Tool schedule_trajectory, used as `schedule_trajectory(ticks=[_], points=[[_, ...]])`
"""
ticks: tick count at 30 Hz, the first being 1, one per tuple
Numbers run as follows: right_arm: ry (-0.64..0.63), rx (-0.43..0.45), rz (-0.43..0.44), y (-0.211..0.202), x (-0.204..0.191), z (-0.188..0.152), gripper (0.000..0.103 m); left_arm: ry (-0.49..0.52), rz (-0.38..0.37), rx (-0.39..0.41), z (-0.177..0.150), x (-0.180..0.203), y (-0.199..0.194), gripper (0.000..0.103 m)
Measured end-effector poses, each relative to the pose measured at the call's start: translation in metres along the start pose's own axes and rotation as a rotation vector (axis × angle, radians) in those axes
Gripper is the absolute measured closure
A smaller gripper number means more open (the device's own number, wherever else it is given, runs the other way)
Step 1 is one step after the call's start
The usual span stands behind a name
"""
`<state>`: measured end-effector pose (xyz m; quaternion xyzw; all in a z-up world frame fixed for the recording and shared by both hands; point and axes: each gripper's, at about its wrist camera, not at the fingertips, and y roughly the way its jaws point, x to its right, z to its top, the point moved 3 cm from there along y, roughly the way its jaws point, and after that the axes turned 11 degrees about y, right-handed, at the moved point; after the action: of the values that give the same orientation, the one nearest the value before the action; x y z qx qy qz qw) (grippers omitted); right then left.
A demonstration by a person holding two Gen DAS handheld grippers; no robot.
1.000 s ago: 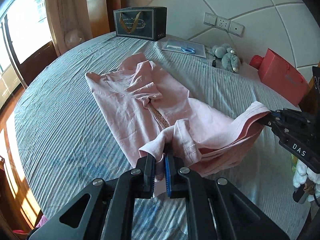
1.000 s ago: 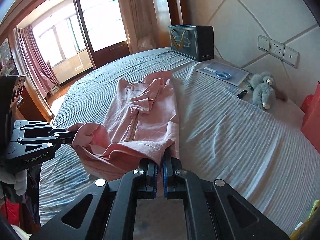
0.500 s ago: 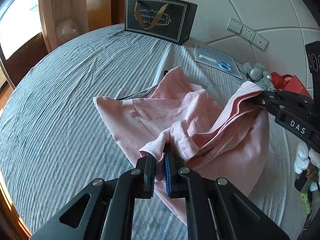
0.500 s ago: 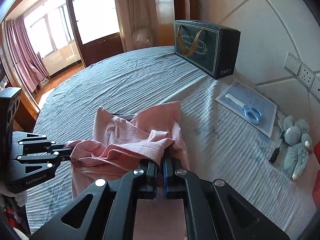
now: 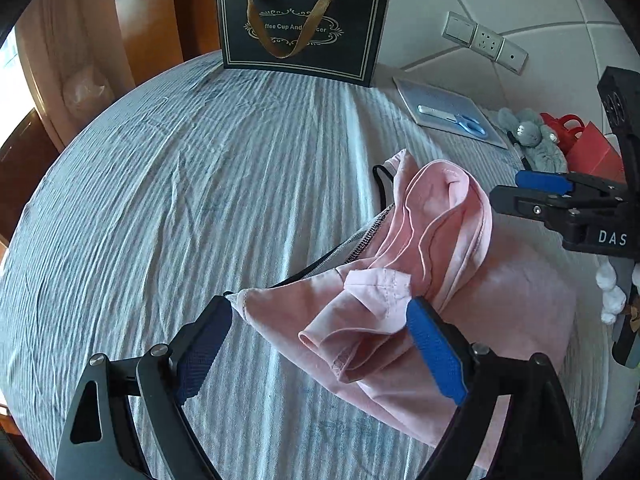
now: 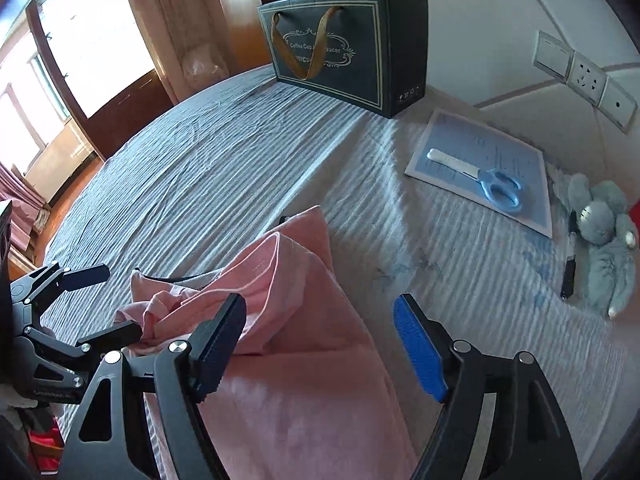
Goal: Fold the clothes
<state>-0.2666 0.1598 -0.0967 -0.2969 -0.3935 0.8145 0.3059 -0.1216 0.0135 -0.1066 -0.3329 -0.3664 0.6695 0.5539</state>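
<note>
Between opening left claw [image 5: 320,344] jaws: pink garment [image 5: 400,264], unpinched.

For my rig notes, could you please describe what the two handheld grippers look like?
Both are matte black, angular frames with silver screws at the pivots. The left gripper and the right gripper each carry two fingers faced with ribbed blue pads. From the left wrist view, the right gripper's body shows white "DAS" lettering. No cables can be made out.
</note>
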Motion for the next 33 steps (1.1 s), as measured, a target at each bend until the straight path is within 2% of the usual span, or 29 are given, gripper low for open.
schedule_trajectory(ticks=[4, 7, 10, 16, 19, 20, 21, 22, 23, 25, 30, 31, 33], points=[[0.092, -0.016, -0.073, -0.040, 0.021, -0.061, 0.028, 0.059, 0.002, 0.027, -0.014, 0.013, -0.023, 0.013], [0.136, -0.056, -0.123, -0.051, 0.027, -0.118, 0.035, 0.111, -0.012, 0.040, -0.026, 0.026, -0.031, 0.013], [0.241, -0.069, -0.109, -0.058, 0.030, -0.158, 0.036, 0.180, -0.015, 0.044, -0.030, 0.036, -0.029, 0.013], [0.458, -0.016, -0.077, -0.070, 0.011, -0.192, 0.036, 0.305, -0.015, 0.005, -0.028, 0.033, 0.000, 0.013], [0.565, 0.007, -0.091, -0.063, -0.008, -0.197, 0.036, 0.376, -0.054, -0.003, -0.026, 0.025, 0.013, 0.015], [0.600, 0.006, -0.102, -0.057, -0.015, -0.199, 0.044, 0.400, -0.072, -0.006, -0.025, 0.022, 0.017, 0.026], [0.635, 0.005, -0.114, -0.050, -0.021, -0.201, 0.065, 0.426, -0.107, -0.010, -0.023, 0.020, 0.020, 0.038], [0.662, 0.000, -0.132, -0.043, -0.028, -0.203, 0.075, 0.454, -0.132, -0.016, -0.022, 0.019, 0.023, 0.065], [0.678, 0.002, -0.155, -0.037, -0.034, -0.203, 0.091, 0.474, -0.139, -0.021, -0.021, 0.018, 0.025, 0.085], [0.702, 0.024, -0.215, -0.034, -0.043, -0.200, 0.097, 0.484, -0.190, -0.031, -0.018, 0.014, 0.026, 0.091], [0.797, 0.001, -0.314, -0.039, -0.039, -0.212, 0.101, 0.399, -0.284, -0.074, -0.018, -0.023, 0.027, 0.089], [0.809, 0.001, -0.317, -0.040, -0.037, -0.215, 0.103, 0.386, -0.292, -0.084, -0.019, -0.031, 0.029, 0.089], [0.807, -0.011, -0.330, -0.041, -0.037, -0.218, 0.102, 0.391, -0.246, -0.109, -0.021, -0.045, 0.036, 0.089]])
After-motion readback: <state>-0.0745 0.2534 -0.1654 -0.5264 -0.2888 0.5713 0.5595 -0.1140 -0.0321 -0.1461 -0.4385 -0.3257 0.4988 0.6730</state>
